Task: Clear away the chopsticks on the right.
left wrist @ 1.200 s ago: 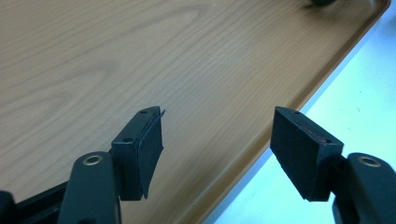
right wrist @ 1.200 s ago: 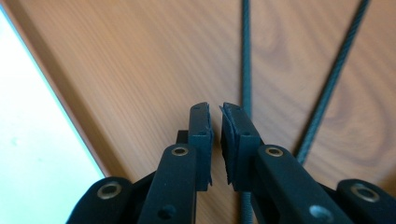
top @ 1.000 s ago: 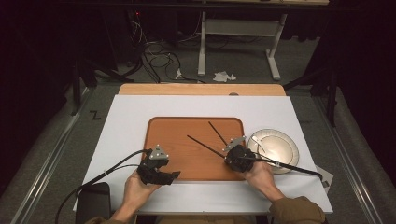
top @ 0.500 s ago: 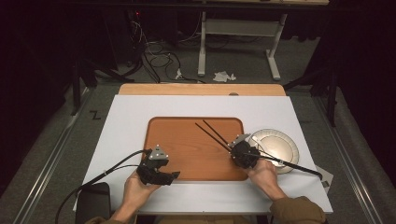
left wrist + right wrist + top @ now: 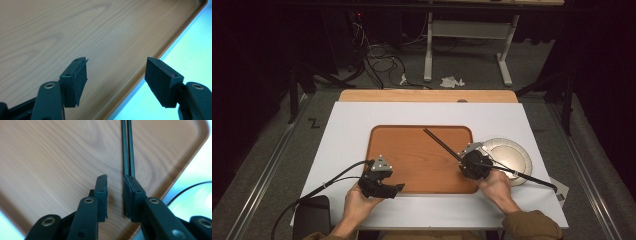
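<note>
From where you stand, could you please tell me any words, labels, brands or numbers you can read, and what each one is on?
None: no words, labels or numbers can be read in any view.
The wooden tray, the plate, the chopsticks and the white tabletop are plain.
A dark mark on the floor is no legible text.

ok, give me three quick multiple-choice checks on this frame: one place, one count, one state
1. Where do the chopsticks lie?
A. on the plate
B. on the wooden tray
C. on the floor

2. How many chopsticks are there?
A. one
B. two
C. four

3. What state is the left gripper in?
A. open, nothing between its jaws
B. shut on a chopstick
C. shut on the tray's rim

Key: 1 B, the sticks run across the tray, left of the plate; 2 B, the right gripper view shows two black sticks side by side; 3 A, its pads stand wide apart over the tray's edge.
</note>
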{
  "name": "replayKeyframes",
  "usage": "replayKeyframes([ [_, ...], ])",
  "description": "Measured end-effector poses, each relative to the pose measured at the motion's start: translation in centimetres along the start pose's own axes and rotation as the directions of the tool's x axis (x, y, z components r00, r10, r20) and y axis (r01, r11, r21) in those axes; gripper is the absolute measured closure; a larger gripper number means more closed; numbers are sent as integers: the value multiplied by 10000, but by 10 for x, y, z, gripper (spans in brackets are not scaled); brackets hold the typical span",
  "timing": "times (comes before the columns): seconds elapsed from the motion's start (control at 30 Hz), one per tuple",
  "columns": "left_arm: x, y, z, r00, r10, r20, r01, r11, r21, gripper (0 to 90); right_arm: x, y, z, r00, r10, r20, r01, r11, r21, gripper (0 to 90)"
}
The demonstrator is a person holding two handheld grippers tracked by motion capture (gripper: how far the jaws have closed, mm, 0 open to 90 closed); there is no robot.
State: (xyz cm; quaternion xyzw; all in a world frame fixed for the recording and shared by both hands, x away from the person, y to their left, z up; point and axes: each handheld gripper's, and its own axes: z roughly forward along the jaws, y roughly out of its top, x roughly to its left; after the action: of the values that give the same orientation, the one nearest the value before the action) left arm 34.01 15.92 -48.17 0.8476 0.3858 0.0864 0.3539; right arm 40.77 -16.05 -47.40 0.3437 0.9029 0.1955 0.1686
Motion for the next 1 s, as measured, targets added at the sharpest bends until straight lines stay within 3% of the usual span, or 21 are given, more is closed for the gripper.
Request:
replayKeyframes([
  [0.2, 0, 0, 0, 10000, -14, -6, 14, 10000, -26, 341, -6, -3, -24, 9999, 129, -45, -133, 9960, -883, 668],
  [0.37, 1, 0, -1, 10000, -12, -30, 12, 10000, -43, 341, -11, -7, -38, 9985, 218, -495, -286, 9897, -1401, 627],
  [0.67, 1, 0, 0, 9999, -99, -18, 99, 10000, 0, 344, -19, -18, -52, 9958, 507, -760, -645, 9794, -1913, 567],
  [1.0, 1, 0, 0, 9999, -110, -29, 110, 9999, -3, 344, -18, -36, -62, 9942, 530, -933, -705, 9782, -1952, 542],
])
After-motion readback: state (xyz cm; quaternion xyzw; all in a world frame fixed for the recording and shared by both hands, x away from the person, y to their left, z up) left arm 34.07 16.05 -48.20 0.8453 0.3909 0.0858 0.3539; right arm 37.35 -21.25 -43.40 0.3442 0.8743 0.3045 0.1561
